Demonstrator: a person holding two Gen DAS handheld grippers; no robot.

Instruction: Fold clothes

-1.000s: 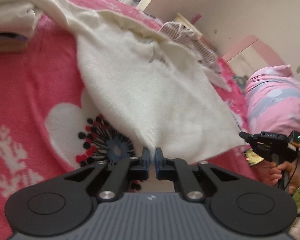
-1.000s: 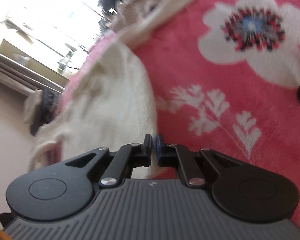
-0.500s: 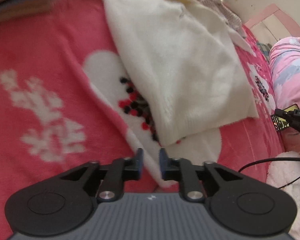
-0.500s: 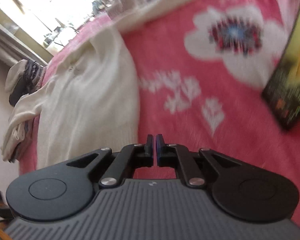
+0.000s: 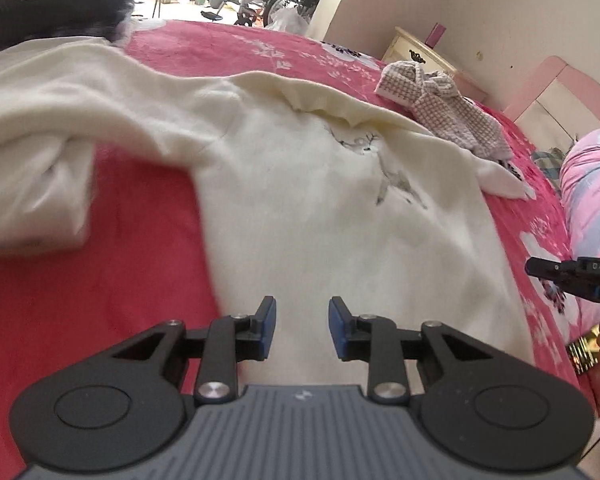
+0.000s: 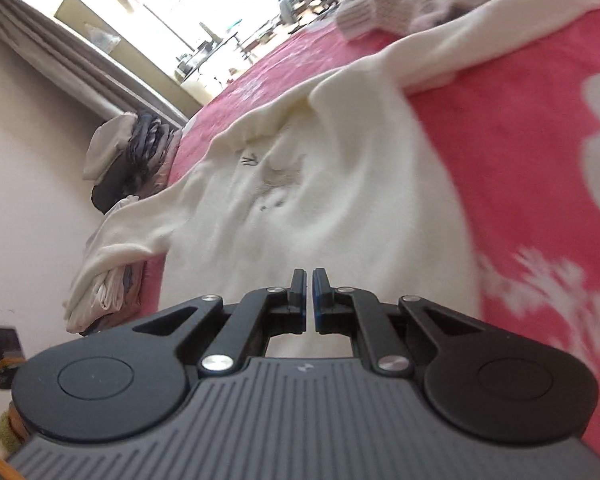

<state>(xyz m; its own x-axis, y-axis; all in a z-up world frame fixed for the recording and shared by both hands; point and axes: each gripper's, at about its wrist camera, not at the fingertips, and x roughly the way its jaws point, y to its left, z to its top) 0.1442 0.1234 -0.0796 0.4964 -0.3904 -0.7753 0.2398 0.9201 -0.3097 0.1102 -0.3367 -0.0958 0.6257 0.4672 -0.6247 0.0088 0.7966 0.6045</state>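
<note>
A cream knitted sweater (image 5: 320, 200) lies spread front up on the red flowered blanket (image 5: 100, 300), with its collar at the far end and one sleeve draped to the left over a folded pile. My left gripper (image 5: 302, 308) hovers open over the sweater's lower part, with nothing between its fingers. In the right wrist view the same sweater (image 6: 320, 200) fills the middle. My right gripper (image 6: 309, 280) is shut just above its lower part with nothing visibly pinched. The left wrist view also shows the right gripper (image 5: 534, 267) at the sweater's right edge, held by a hand.
A checked grey-and-white garment (image 5: 440, 108) lies by the sweater's far right shoulder. Folded clothes (image 5: 32, 200) are stacked at the left, under the sleeve. A pink quilt (image 5: 592, 184) bounds the right side. Beyond the bed stand a cream nightstand (image 5: 420, 50) and the wall.
My left gripper let go of the sweater's hem corner, opened wide and moved forward over the sweater. The right gripper stayed shut and swung from the bare blanket to over the sweater.
</note>
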